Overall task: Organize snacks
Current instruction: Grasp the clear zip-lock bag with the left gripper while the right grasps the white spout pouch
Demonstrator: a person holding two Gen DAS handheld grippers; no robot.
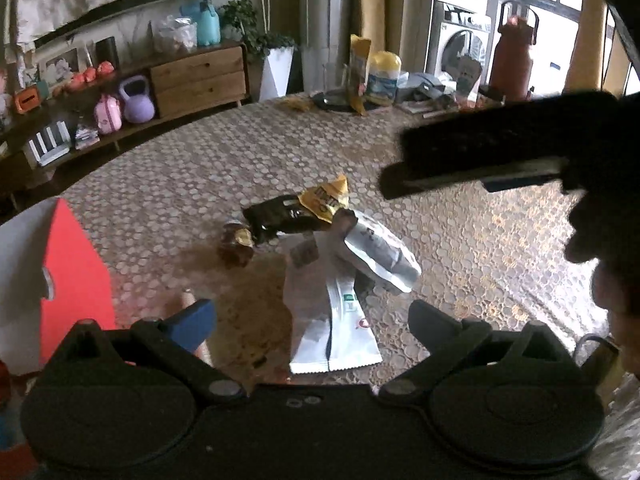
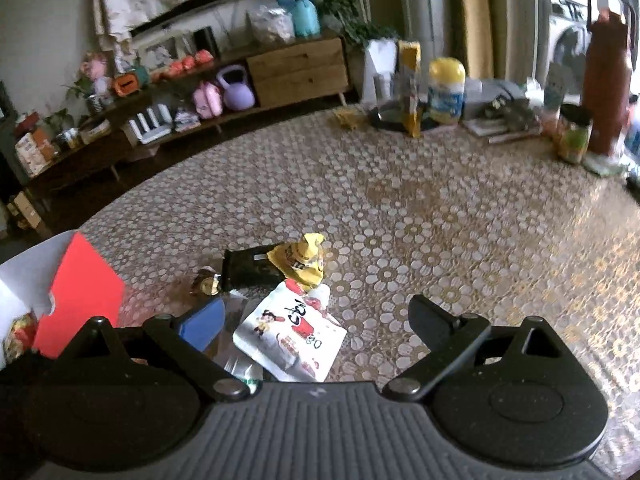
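- Your left gripper [image 1: 312,320] hovers above the patterned tablecloth [image 1: 180,184] with its jaws spread wide; nothing sits between the blue-padded finger and the black one.
- Your right gripper [image 2: 316,320] is likewise spread apart and empty, held low over the same cloth.
- The snacks lie in one loose pile near the middle of the table, just ahead of both grippers.
- In the left wrist view, a long white packet [image 1: 332,320] lies nearest, with a crumpled silver-white pouch [image 1: 380,248] overlapping its far end.
- Beyond these, a black packet [image 1: 280,220] lies flat, and a yellow packet [image 1: 326,198] rests on its right end.
- A small brown-and-gold wrapped sweet [image 1: 236,244] lies just left of the black packet.
- In the right wrist view, a white pouch with cartoon print [image 2: 292,332] lies directly between the fingers.
- A red-and-white box [image 1: 64,280] stands open at the left edge, beside the left gripper.
- Jars, bags and a tall brown flask [image 1: 514,52] stand along the far side, well apart from the pile.
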